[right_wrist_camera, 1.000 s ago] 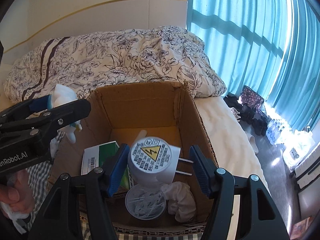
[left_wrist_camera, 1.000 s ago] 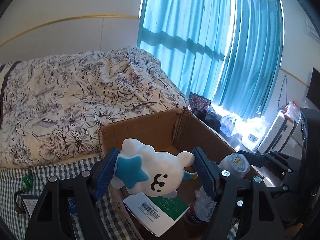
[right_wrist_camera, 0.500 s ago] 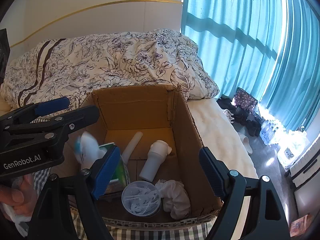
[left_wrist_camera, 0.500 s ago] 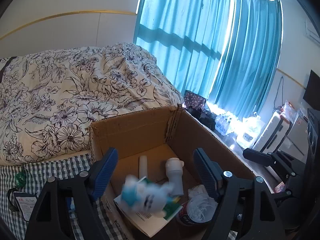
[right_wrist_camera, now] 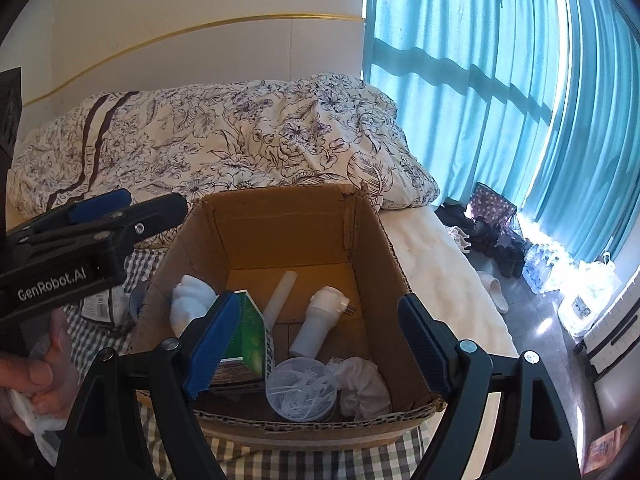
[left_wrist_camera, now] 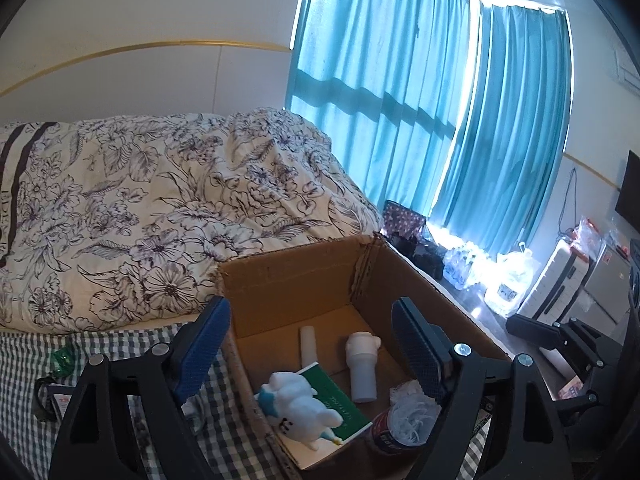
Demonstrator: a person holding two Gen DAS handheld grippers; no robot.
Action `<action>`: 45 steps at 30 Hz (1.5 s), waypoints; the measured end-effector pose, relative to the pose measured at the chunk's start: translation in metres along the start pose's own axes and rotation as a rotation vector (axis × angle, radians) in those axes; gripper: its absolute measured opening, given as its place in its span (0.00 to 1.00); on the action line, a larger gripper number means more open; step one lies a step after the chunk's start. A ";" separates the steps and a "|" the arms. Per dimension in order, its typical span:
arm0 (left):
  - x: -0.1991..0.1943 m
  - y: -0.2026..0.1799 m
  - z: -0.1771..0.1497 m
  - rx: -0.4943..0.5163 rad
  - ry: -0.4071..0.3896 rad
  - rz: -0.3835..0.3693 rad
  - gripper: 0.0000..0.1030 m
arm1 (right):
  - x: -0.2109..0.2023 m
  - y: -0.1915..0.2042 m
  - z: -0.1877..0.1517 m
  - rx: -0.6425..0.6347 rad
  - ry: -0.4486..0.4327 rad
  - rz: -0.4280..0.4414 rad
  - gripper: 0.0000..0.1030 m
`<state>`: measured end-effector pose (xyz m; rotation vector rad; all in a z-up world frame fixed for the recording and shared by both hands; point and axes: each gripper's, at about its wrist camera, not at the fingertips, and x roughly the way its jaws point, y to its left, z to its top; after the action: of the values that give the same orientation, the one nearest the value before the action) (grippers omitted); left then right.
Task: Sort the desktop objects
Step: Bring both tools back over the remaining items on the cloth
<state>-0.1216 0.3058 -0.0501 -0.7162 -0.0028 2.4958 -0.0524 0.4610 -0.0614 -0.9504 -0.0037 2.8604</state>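
Note:
An open cardboard box stands on the checked cloth. Inside it lie a white and blue plush toy on a green and white carton, a white plug-in device, a white tube, a clear tub of white sticks and crumpled white cloth. My left gripper hangs open above the box's left side, holding nothing. My right gripper is open over the box's near edge, also holding nothing.
A floral duvet covers the bed behind the box. Teal curtains hang at the right, with bottles and bags on the floor below. A hand holds the left gripper's handle. A green wrapper lies on the cloth.
Both grippers opened: the plush toy dropped from the left one and the white plug-in device from the right one, both into the box. Both grippers have since lifted slightly.

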 end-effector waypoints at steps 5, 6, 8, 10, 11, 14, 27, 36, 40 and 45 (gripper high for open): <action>-0.013 0.008 0.005 -0.011 -0.007 0.021 0.83 | -0.011 0.013 0.006 -0.007 -0.020 0.013 0.79; -0.017 0.008 0.006 -0.006 -0.013 0.026 0.83 | -0.013 0.015 0.007 -0.007 -0.025 0.016 0.79; -0.027 0.008 0.009 -0.002 -0.034 0.032 0.83 | -0.019 0.021 0.009 -0.010 -0.035 0.020 0.79; -0.036 0.010 0.012 -0.008 -0.045 0.031 0.83 | -0.025 0.026 0.011 -0.012 -0.041 0.024 0.79; -0.040 0.012 0.012 -0.008 -0.048 0.031 0.83 | -0.029 0.028 0.012 -0.015 -0.047 0.027 0.79; -0.054 0.017 0.012 0.008 -0.057 0.055 0.83 | -0.037 0.034 0.013 -0.019 -0.063 0.032 0.79; -0.131 0.083 -0.002 -0.021 -0.081 0.209 0.83 | -0.065 0.084 0.013 0.009 -0.117 0.127 0.80; -0.175 0.118 -0.009 -0.019 -0.100 0.288 0.83 | -0.080 0.126 0.017 -0.015 -0.141 0.181 0.81; -0.190 0.131 -0.011 -0.025 -0.107 0.304 0.83 | -0.085 0.139 0.017 -0.026 -0.147 0.196 0.81; -0.206 0.144 -0.015 -0.023 -0.113 0.330 0.83 | -0.089 0.155 0.017 -0.040 -0.145 0.208 0.82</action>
<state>-0.0383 0.0779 0.0177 -0.6249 0.0490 2.8528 -0.0103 0.2974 -0.0010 -0.7905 0.0251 3.1259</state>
